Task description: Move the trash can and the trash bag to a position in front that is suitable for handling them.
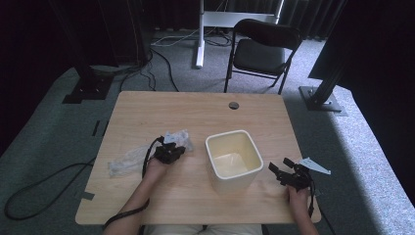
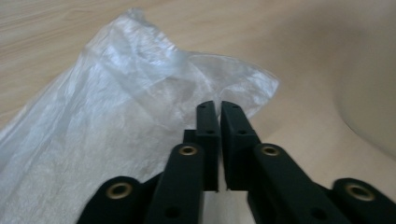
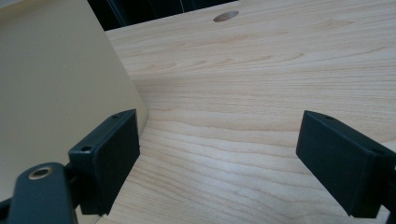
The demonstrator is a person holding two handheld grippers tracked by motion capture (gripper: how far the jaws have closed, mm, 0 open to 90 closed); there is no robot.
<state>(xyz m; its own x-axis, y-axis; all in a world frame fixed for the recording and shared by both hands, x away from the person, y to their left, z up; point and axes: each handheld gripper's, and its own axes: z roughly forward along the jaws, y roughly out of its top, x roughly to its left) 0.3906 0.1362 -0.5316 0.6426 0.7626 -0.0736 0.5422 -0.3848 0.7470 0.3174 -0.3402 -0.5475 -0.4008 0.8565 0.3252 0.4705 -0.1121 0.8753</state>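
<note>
Plastic bag [image 1: 128,160], clear and crumpled, lay on the wooden table [image 1: 147,112] toward its left edge, roughly midway between the near and far edges. One end of it [image 2: 140,93] was gathered at the tips of the left hand-held gripper [image 1: 171,152], whose jaws were pressed nearly together; the left gripper view showed film bunched right at the tips, though whether any of it was caught in the narrow slit between the pads could not be told. From that end the bag trailed away toward the left edge of the table, lying flat on the wood. A cream-coloured square bin [image 1: 233,159] stood upright near the middle of the table, just to the right of the left hand-held gripper and apart from the bag. The right hand-held gripper [image 1: 285,171] rested low over the table close to the near right corner, just beside the bin's right wall [image 3: 56,93]; its jaws were spread wide over bare wood, and nothing lay between them. A round cable hole [image 1: 234,105] sat close to the far edge of the table.
</note>
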